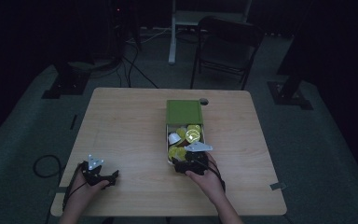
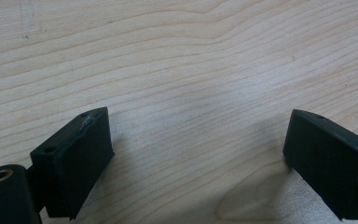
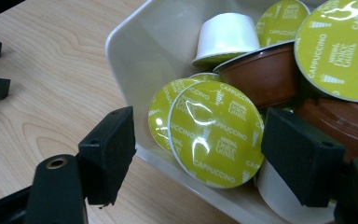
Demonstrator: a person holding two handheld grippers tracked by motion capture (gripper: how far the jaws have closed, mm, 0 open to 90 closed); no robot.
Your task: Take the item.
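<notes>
- The right claw [image 3: 198, 154] hangs at the near end of the white tray [image 3: 135, 51], its jaws spread. The left jaw stands outside the tray's near wall, the right jaw inside among the capsules; neither pad presses on anything.
- Between the jaws lies a tilted capsule with a yellow-green "Cappuccino" lid [image 3: 216, 133], with a second one tucked just behind it.
- The tray wall stands between the left jaw and that capsule.
- Farther in, a white capsule [image 3: 226, 35] lies bottom up beside a brown capsule [image 3: 265, 72]; more yellow-green lids crowd the far side.
- A green lid [image 1: 184, 112] covers the far end of the tray, on the wooden surface [image 1: 126, 126].
- The left claw [image 2: 198, 154] rests well apart at the near left edge, jaws spread wide over bare wood.
- Beyond the surface stands a dark chair [image 1: 226, 46].
</notes>
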